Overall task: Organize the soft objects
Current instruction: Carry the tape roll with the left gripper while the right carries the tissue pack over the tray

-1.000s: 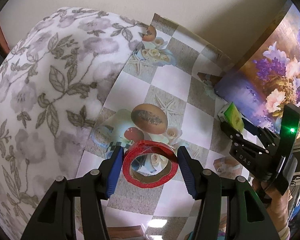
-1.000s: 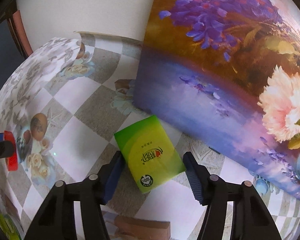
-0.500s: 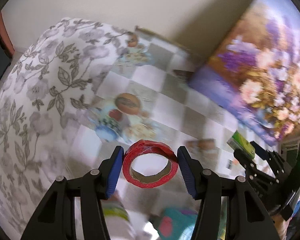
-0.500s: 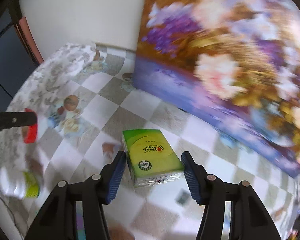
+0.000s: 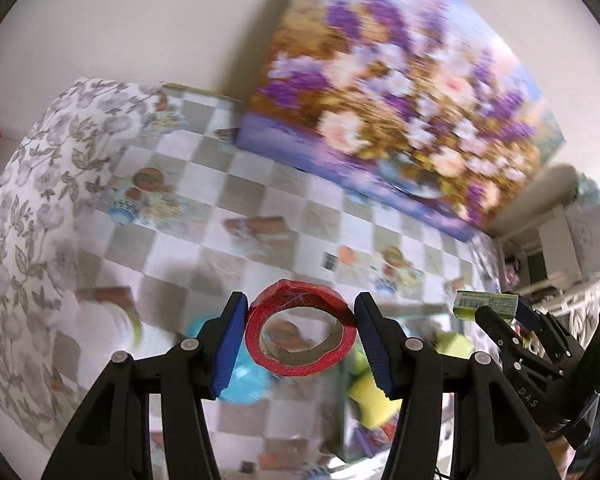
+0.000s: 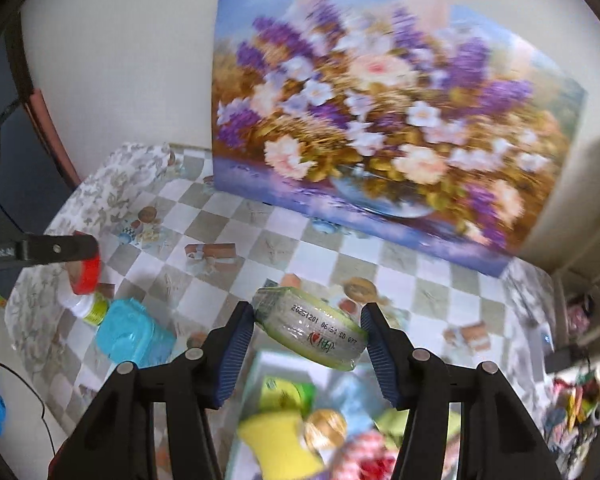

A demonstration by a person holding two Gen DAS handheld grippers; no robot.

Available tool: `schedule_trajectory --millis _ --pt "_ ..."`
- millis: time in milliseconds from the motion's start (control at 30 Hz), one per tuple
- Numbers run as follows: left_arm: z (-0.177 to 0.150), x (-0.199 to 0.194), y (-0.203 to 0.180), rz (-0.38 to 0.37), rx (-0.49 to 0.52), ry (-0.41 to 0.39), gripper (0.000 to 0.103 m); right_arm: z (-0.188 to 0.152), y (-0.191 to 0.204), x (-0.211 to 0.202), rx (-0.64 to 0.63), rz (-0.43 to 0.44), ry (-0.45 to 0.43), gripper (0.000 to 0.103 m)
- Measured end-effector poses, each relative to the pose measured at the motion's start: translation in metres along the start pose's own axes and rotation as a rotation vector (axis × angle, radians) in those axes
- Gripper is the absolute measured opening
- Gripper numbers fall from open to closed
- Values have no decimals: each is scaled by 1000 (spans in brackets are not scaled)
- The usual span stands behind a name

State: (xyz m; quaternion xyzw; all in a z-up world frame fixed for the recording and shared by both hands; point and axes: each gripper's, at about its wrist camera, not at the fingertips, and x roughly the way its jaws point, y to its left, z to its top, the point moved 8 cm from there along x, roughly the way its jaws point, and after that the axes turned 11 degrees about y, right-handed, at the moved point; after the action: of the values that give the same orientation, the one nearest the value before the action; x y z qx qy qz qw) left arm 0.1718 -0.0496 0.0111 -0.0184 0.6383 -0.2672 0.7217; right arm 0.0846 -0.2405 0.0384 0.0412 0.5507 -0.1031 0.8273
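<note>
The left gripper [image 5: 300, 338] squeezes the red tape roll [image 5: 301, 334] and the right gripper [image 6: 307, 340] squeezes the green tissue pack [image 6: 312, 330]. Both are lifted over the table's [image 6: 236, 240] near edge, probably so they can drop into the box [image 6: 268, 364] there.

right gripper [image 6: 307, 340] clamping tissue pack [image 6: 310, 330], floral painting [image 6: 380, 128]

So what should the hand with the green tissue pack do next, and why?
Probably lower the tissue pack into the box below it and let go. The right gripper holds the pack in the air just above the box, which already has soft things like a yellow sponge inside.
</note>
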Motion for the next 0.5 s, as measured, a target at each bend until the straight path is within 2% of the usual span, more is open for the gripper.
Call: schedule_trajectory --millis 100,300,400,500 --pt "-21 -1 -32 -26 31 -1 57 -24 -18 -21 33 -10 -6 59" --pt "-54 12 -75 -62 73 9 57 -64 -38 -38 79 -16 -16 59" --pt "-73 31 -93 -75 100 26 57 -90 -45 -29 118 -17 6 59" --pt "-92 63 -107 -93 106 75 57 -118 -52 -9 169 -22 41 59"
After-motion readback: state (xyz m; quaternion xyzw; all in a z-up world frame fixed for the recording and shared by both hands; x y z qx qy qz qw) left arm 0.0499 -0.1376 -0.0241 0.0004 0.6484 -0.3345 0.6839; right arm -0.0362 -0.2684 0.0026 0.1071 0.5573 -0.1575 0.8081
